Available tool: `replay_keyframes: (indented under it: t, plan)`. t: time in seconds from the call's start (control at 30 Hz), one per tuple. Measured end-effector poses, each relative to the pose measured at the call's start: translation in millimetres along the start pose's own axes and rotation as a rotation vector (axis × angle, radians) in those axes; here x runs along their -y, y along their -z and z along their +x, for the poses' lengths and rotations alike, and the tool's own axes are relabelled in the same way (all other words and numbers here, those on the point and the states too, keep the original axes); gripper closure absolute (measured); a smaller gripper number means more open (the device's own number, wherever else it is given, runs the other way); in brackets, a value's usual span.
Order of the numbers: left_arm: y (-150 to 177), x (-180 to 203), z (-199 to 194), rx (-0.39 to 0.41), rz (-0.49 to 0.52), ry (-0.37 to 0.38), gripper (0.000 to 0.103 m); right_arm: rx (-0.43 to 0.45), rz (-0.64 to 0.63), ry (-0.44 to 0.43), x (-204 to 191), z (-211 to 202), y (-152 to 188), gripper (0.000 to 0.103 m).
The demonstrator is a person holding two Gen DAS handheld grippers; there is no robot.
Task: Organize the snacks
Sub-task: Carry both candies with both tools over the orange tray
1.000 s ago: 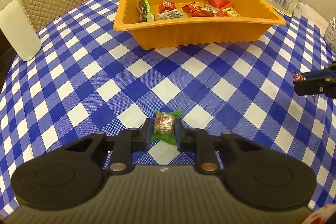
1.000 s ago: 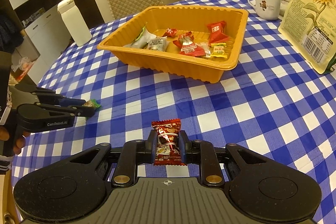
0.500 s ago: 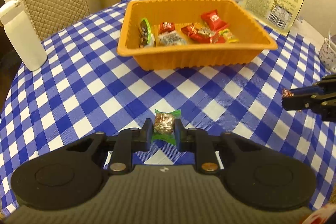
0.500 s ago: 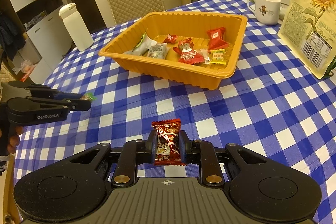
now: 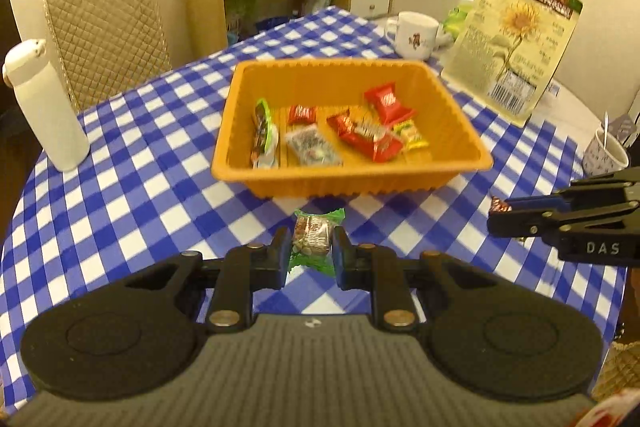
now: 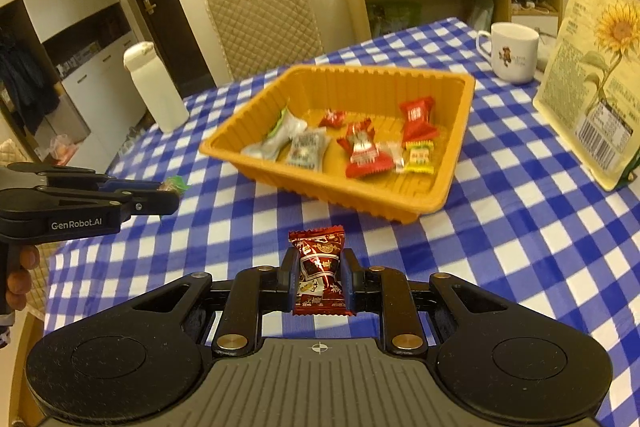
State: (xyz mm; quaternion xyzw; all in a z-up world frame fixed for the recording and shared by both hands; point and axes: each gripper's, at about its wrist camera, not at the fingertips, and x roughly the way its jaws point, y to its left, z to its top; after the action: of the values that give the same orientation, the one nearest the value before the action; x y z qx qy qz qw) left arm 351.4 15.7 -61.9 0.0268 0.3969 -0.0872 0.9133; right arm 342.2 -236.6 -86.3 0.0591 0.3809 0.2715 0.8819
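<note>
An orange tray (image 5: 352,183) (image 6: 436,199) with several wrapped snacks stands on the blue checked tablecloth. My left gripper (image 5: 311,247) is shut on a green-wrapped candy (image 5: 313,235) and holds it above the cloth, just short of the tray's near wall. My right gripper (image 6: 319,273) is shut on a dark red wrapped candy (image 6: 319,267), also lifted, short of the tray's near corner. Each gripper shows in the other's view, the right one (image 5: 496,217) and the left one (image 6: 174,195).
A white bottle (image 5: 44,111) stands left of the tray, a white mug (image 6: 514,53) and a sunflower-seed bag (image 6: 600,79) to its right. Another cup (image 5: 606,153) is at the far right. A padded chair (image 6: 264,23) stands behind the table.
Both grippers have risen from the tablecloth with their candies and moved towards the tray, which now looks nearer and is seen from higher up.
</note>
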Motion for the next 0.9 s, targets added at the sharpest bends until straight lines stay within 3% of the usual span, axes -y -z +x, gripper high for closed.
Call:
replay_keyframes:
  t: [0.9]
  plan:
    - [-75.3, 23.3, 38.0, 0.069, 0.002, 0.018, 0.084, 0.098, -0.004, 0.018, 24.9, 24.2, -70.9, 0.081]
